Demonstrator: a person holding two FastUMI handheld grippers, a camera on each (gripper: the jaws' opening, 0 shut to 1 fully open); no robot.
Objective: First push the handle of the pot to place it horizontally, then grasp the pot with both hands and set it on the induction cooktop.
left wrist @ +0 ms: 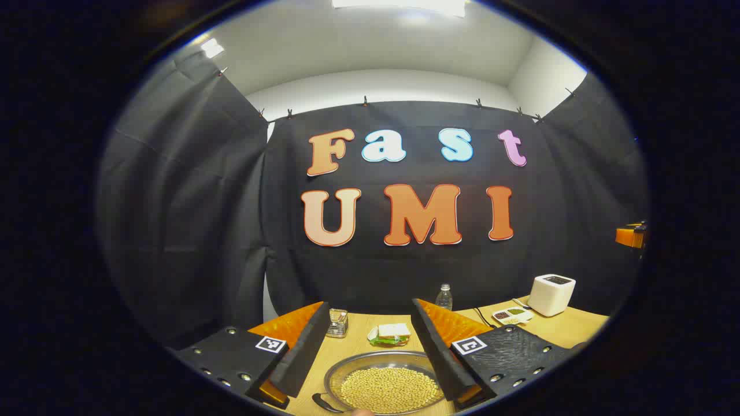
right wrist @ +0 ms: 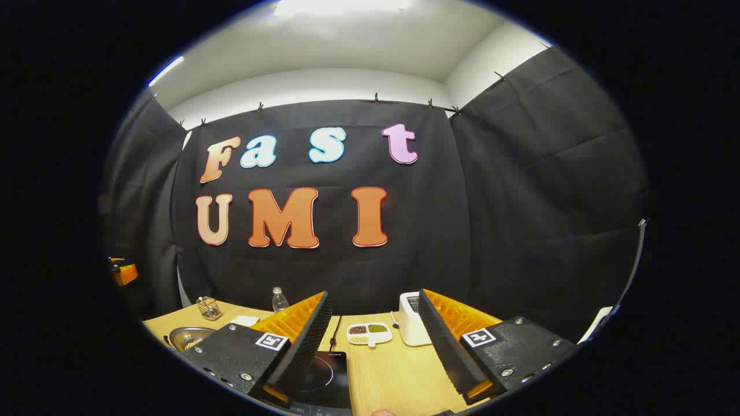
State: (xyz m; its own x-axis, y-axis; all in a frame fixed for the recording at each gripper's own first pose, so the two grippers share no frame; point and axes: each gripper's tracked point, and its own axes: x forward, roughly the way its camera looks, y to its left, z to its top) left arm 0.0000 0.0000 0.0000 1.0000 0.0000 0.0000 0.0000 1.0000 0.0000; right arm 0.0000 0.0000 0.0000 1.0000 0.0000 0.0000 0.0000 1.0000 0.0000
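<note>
i'm holding both grippers high and level above the surface point(left wrist: 347, 341), looking at the back wall. my left gripper point(left wrist: 370, 346) has its fingers spread wide with nothing between them, and so does my right gripper point(right wrist: 376, 341).

the pot point(left wrist: 384, 381) sits low in the left gripper view, straight ahead between the fingers: a shallow metal one filled with pale yellow beans. its dark handle point(left wrist: 324, 403) pokes out at the near left edge of the rim, angled toward me rather than lying sideways. from the right gripper view the same pot point(right wrist: 188, 336) lies far off to the left, and the induction cooktop point(right wrist: 326, 378), a dark glass slab, lies just below and between my right fingers.

i judge nothing is done yet; the handle push comes first. to do it well i'd drop the left gripper down beside the handle, bring one finger against its side near the tip, and sweep slowly so the pot turns in place instead of sliding or spilling beans. a sandwich point(left wrist: 393, 334), a glass jar point(left wrist: 337, 322) and a water bottle point(left wrist: 443, 297) stand behind the pot, so i'd keep the push short. the white appliance point(right wrist: 413, 320) and a small dish point(right wrist: 369, 332) lie beyond the cooktop.
</note>
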